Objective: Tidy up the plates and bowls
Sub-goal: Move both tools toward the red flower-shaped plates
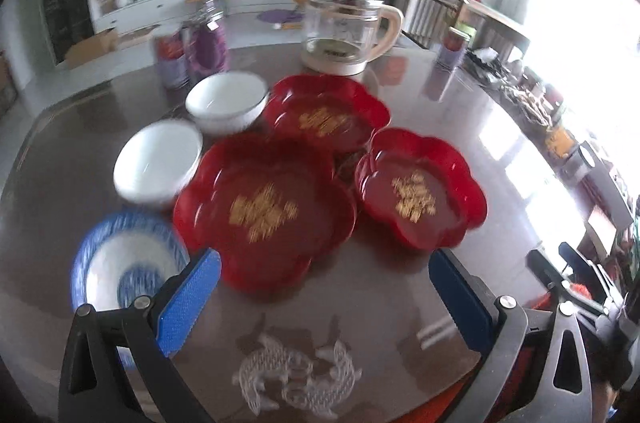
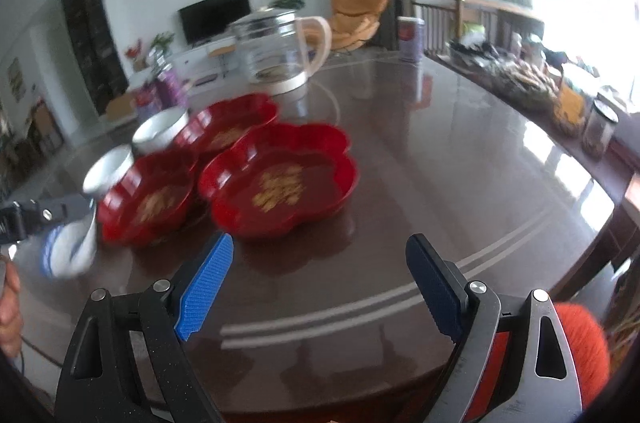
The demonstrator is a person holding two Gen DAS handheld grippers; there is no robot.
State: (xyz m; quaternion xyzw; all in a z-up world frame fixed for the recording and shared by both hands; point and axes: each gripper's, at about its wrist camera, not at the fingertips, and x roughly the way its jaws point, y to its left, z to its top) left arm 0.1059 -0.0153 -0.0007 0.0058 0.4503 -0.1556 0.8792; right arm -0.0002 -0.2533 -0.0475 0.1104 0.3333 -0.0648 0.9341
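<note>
From the left wrist, the left gripper (image 1: 320,283) stands wide and empty above the near edge of the dark glossy table (image 1: 460,111). Ahead lie three red flower-shaped plates: a big plate (image 1: 266,211) nearest, a far plate (image 1: 326,115) behind it, and a right plate (image 1: 420,189) beside them, all crowded close, whether touching I cannot tell. To their left sit two white bowls (image 1: 160,163) and, close to the left finger, a blue-patterned bowl (image 1: 128,263). A glass kettle (image 1: 348,27) stands well behind.

The red plates look like light, stiff plastic with shiny, slippery walls; the scalloped rim seems the best place to pinch. The bowls look ceramic, heavier and breakable, so a firm bite over the rim wall seems wise.

From the right wrist, the right gripper (image 2: 320,279) is also spread wide and holds nothing, facing the right plate (image 2: 280,179), which is nearest to it. The other plates and bowls lie blurred to the left.
</note>
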